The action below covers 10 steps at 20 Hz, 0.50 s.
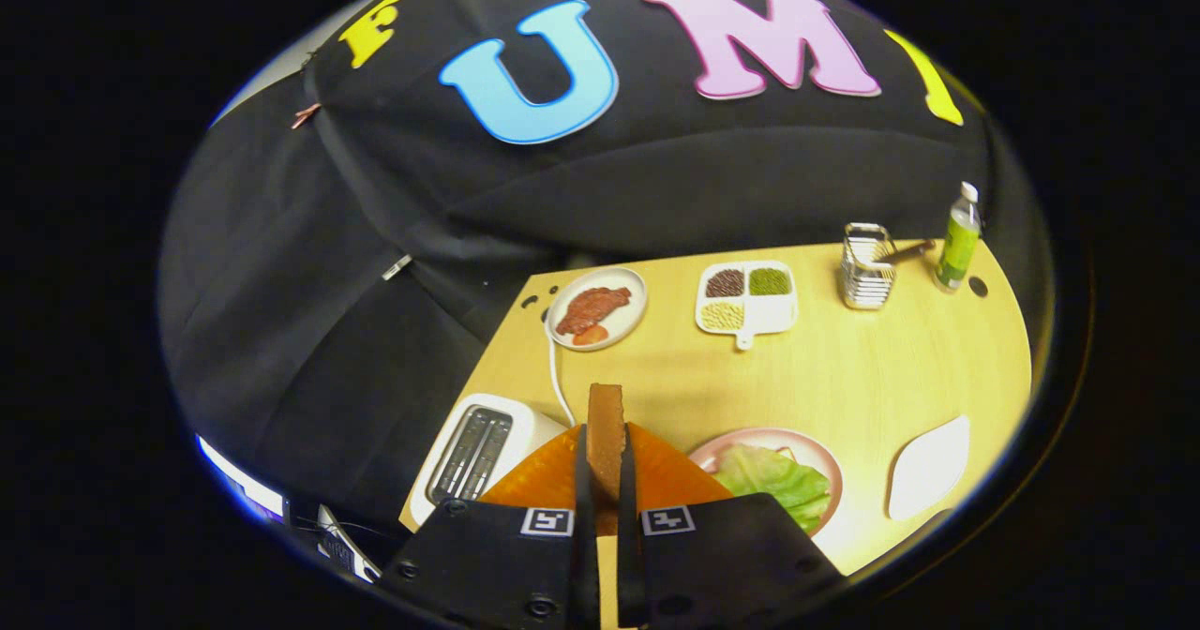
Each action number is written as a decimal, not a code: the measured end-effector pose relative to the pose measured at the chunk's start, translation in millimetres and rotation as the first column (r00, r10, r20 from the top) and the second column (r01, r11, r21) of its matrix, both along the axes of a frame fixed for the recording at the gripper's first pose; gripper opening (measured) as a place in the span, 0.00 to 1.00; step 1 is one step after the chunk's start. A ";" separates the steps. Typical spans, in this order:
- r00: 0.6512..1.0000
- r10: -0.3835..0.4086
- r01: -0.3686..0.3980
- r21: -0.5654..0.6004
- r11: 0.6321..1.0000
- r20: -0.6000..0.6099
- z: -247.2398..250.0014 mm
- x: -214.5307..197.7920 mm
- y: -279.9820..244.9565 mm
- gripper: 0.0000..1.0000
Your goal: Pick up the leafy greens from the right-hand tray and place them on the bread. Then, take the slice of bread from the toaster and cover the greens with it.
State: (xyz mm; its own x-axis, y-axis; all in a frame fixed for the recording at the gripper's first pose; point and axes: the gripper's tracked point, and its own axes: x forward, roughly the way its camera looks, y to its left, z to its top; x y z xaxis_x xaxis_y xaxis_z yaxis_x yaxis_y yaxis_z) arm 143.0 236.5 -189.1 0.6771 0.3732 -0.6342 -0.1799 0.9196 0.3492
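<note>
The fingers (605,466) are pinching a slice of bread (606,433) upright on edge, lifted above the desk (872,377). The toaster (473,452) is sitting at lower left of the fingers. At lower right, the leafy greens (778,482) are lying on a pink plate (806,444).

A staged kitchen scene inside a recording booth is shown. Black cloth (581,199) is draped as the wall behind a light wooden table (844,367). The table is set with kitchen things: a white toaster (473,452), a plate of meat (597,308), a divided dish of beans (747,296), a wire rack (866,266) and a green bottle (959,238).
</note>
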 end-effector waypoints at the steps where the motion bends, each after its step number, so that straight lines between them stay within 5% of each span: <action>1: 1.000 -0.008 0.008 0.002 1.000 -0.013 -7.6 -0.7 -9.3 0.12; 10: 0.987 -0.078 0.082 0.024 0.996 -0.143 -92.8 -11.7 -70.0 0.12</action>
State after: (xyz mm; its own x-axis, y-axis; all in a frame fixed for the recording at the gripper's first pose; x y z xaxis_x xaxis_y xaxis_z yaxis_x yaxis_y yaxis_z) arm 131.2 166.5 -281.9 0.6097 0.3418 -0.7152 -0.0530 0.9178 0.3934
